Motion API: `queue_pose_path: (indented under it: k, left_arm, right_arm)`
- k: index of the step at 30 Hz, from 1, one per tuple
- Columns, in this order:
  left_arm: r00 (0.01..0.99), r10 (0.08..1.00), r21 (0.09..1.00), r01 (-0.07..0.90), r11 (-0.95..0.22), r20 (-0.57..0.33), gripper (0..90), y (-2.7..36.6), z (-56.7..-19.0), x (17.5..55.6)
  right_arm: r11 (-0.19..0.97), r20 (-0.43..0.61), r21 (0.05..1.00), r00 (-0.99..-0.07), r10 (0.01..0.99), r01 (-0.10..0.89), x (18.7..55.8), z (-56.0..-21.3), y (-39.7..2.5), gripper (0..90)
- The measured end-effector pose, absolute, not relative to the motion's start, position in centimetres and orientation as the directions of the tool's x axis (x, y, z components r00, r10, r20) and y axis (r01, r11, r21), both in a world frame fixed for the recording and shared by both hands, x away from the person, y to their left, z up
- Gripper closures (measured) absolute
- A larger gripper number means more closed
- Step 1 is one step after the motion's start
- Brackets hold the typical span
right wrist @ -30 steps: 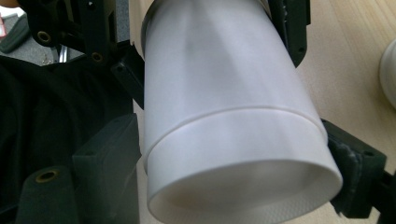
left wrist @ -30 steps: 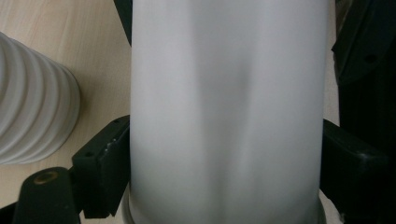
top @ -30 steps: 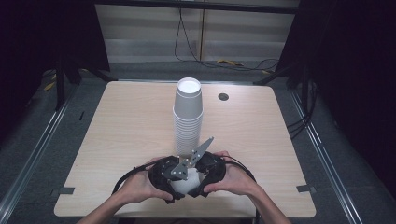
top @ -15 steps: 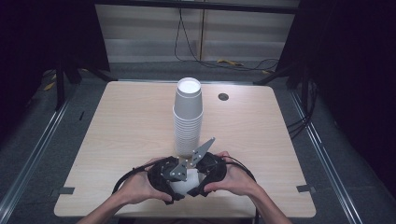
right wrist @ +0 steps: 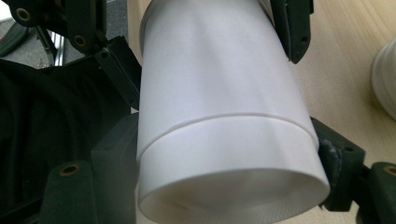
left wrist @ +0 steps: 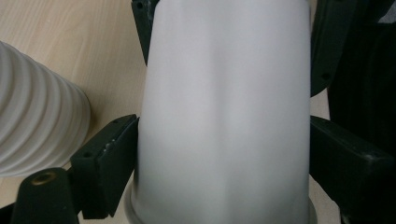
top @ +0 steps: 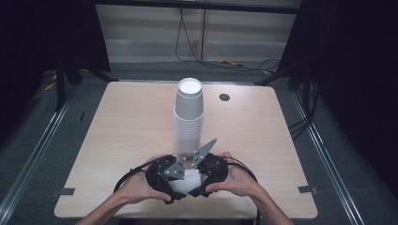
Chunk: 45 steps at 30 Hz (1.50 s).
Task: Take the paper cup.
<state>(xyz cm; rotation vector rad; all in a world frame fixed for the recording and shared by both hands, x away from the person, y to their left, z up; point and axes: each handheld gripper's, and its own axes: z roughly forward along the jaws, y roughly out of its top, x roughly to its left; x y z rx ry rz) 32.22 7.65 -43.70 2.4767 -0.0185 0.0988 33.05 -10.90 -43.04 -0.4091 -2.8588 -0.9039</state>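
Observation:
Near the table's front edge, a white paper cup [top: 184,182] lies sideways between both hand-held grippers. My left gripper [top: 174,183] is shut on it; in the left gripper view its jaws press the cup [left wrist: 224,116] from both sides near the rim. My right gripper [top: 199,180] is shut on the other end. The right gripper view shows a seam around the white body [right wrist: 219,93], as of two nested cups, with my own jaws on the nearer part and the other gripper's jaws on the farther part. A tall stack of white cups [top: 189,117] stands just behind.
The light wooden table [top: 117,131] has a small dark hole [top: 224,97] at the back right. The cup stack [left wrist: 37,121] stands close beside the grippers. Dark floor, rails and cables surround the table.

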Motion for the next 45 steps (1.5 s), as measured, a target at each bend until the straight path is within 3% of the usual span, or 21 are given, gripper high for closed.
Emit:
queue_pose_path:
  k: [12, 18, 31, 35, 45]
  left_arm:
    - [0.999, 0.042, 0.752, 0.004, -0.660, 0.032, 15.8, 10.0, -42.1, 33.0]
    - [0.995, 0.099, 0.808, 0.056, -0.586, 0.003, 16.3, 11.1, -41.9, 33.3]
    - [0.989, 0.148, 0.856, 0.069, -0.513, 0.010, 16.2, 12.5, -41.4, 33.4]
    - [0.977, 0.214, 0.878, 0.091, -0.470, 0.014, 16.3, 12.8, -41.7, 33.4]
    - [0.970, 0.235, 0.917, 0.148, -0.369, -0.062, 16.2, 13.7, -41.7, 33.9]
  right_arm:
    - [0.772, 0.187, 0.556, -0.951, 0.246, 0.309, 33.4, -42.9, -11.7, 23.2]
    - [0.752, 0.171, 0.578, -0.948, 0.269, 0.317, 33.7, -42.6, -12.8, 22.8]
    - [0.676, 0.171, 0.640, -0.925, 0.339, 0.366, 34.4, -42.5, -15.4, 22.4]
    - [0.636, 0.182, 0.669, -0.914, 0.362, 0.385, 34.5, -42.6, -15.9, 22.4]
    - [0.518, 0.213, 0.765, -0.909, 0.358, 0.383, 34.3, -42.5, -17.1, 22.3]
